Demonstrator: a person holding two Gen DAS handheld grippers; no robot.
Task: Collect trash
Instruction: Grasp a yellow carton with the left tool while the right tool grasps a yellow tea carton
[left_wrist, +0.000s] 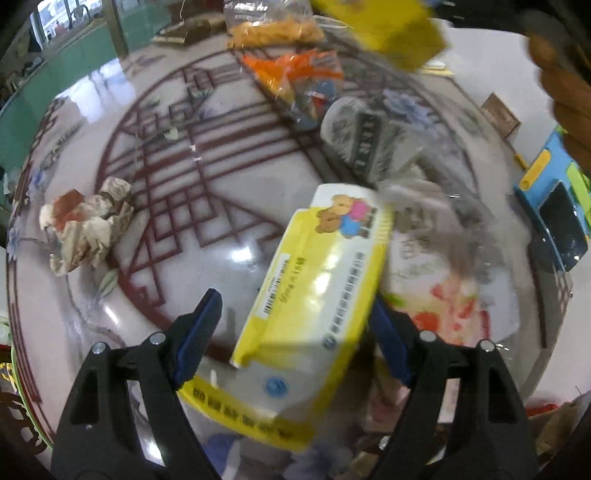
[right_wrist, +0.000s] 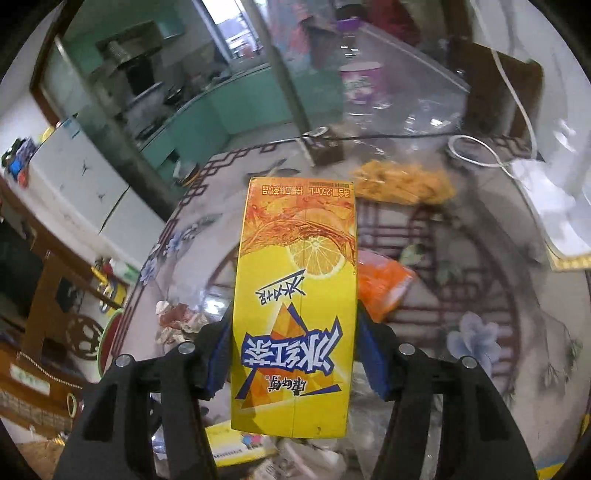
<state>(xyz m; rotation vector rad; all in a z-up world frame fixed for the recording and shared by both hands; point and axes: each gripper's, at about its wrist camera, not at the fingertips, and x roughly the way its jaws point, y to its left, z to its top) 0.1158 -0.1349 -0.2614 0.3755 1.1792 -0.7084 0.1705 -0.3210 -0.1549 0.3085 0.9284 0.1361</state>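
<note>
Straddling the yellow tissue pack (left_wrist: 314, 295) lengthwise, left gripper (left_wrist: 295, 317) gapes unclamped — right gripper (right_wrist: 291, 347) clamps the tea carton (right_wrist: 295, 314).

In the left wrist view, the yellow tissue pack (left_wrist: 314, 295) hides the right pad of the left claw (left_wrist: 295, 332), so contact there cannot be told. A grey wrapper (left_wrist: 432, 221) beside it is smeared by blur. In the right wrist view, the yellow drink carton (right_wrist: 295, 314) covers the counter (right_wrist: 461, 295) behind it; its small print is unreadable.
</note>
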